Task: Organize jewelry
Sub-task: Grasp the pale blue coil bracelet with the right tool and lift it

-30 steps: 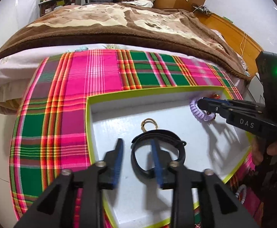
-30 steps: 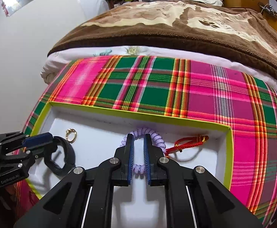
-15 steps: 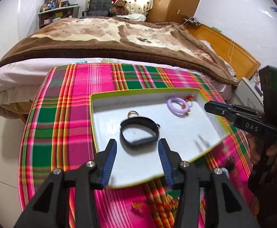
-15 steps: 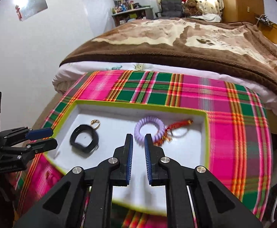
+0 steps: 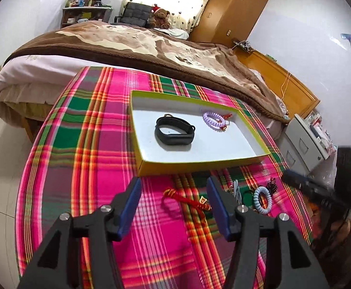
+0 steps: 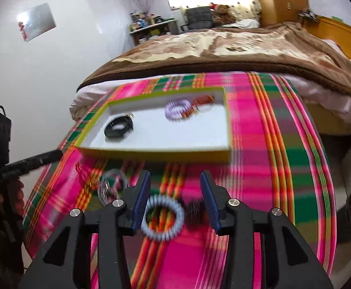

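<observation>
A white tray with a yellow-green rim (image 5: 199, 162) (image 6: 156, 155) lies on the plaid cloth. In it are a black band (image 5: 174, 132) (image 6: 118, 127), a purple coil ring (image 5: 212, 118) (image 6: 176, 109) and a red cord (image 5: 227, 115). My left gripper (image 5: 174, 204) is open and empty above a red knotted cord (image 5: 185, 198) on the cloth in front of the tray. My right gripper (image 6: 175, 198) is open and empty over a pale blue coil ring (image 6: 162, 218) (image 5: 262, 200) and a dark bead bracelet (image 6: 194, 213) (image 5: 272, 186).
A clear bangle (image 6: 112, 186) lies left of the right gripper. The plaid cloth (image 5: 91, 144) covers the table. A bed with a brown blanket (image 5: 139, 41) stands behind it. A grey cabinet (image 5: 305, 142) stands at the right.
Both grippers have pulled back and up out of the tray to the cloth in front of it. The right gripper has opened from nearly shut. The right wrist view is motion-blurred.
</observation>
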The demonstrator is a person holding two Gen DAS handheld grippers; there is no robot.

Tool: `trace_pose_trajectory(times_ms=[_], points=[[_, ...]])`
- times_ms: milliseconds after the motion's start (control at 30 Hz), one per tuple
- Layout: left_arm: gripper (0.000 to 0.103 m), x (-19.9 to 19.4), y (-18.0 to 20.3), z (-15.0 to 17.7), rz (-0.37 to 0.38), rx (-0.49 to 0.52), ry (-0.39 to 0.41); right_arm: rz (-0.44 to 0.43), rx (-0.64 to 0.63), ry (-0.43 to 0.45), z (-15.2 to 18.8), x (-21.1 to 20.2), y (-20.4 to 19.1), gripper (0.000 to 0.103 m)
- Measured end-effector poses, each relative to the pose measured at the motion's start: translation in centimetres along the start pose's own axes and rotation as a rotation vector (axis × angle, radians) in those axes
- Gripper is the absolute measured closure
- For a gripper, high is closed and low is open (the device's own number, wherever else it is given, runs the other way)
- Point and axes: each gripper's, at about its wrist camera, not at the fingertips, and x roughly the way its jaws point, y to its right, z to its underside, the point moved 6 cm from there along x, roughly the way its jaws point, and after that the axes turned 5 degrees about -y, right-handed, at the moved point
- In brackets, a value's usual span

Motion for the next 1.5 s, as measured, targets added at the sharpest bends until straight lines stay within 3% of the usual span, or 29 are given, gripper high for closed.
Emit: trace_pose_trajectory(times_ms=[100, 233, 333, 767, 867, 967, 1233, 1500], points=[[0.044, 0.0, -0.4, 0.7, -0.010, 0.002, -0.012, 0.065, 0.032, -0.019, 2.1, -0.2, 0.2, 0.059], [0.044, 0.1, -0.7, 1.7, -0.026, -0.004, -0.025, 0.041, 0.083, -0.058, 3.6, 0.8, -0.1, 0.059], [0.044, -0.1, -0.8, 2.2, -0.067, 0.018, -0.029, 0.076, 0.099, -0.083, 3.8, 1.8, -0.4, 0.059], [0.044, -0.2, -0.8, 3.4, -0.019, 0.013, -0.054, 0.183, 0.085, -0.080, 4.1, 3.0, -0.7, 0.060], [0.044, -0.1, -0.5, 3.4, -0.022, 0.025, -0.056, 0.195, 0.087, -0.075, 4.1, 3.1, -0.5, 0.086], [0.044, 0.1, -0.1, 3.3, -0.025, 0.038, -0.059, 0.191, 0.089, -0.074, 4.1, 2.9, -0.4, 0.092], [0.044, 1.7, 1.4, 3.1, -0.057, 0.076, -0.093, 0.177, 0.110, 0.012, 4.0, 0.2, 0.1, 0.093], [0.044, 4.0, 2.7, 2.4, -0.076, 0.058, -0.129, 0.129, 0.133, 0.045, 4.4, -1.5, 0.4, 0.093]])
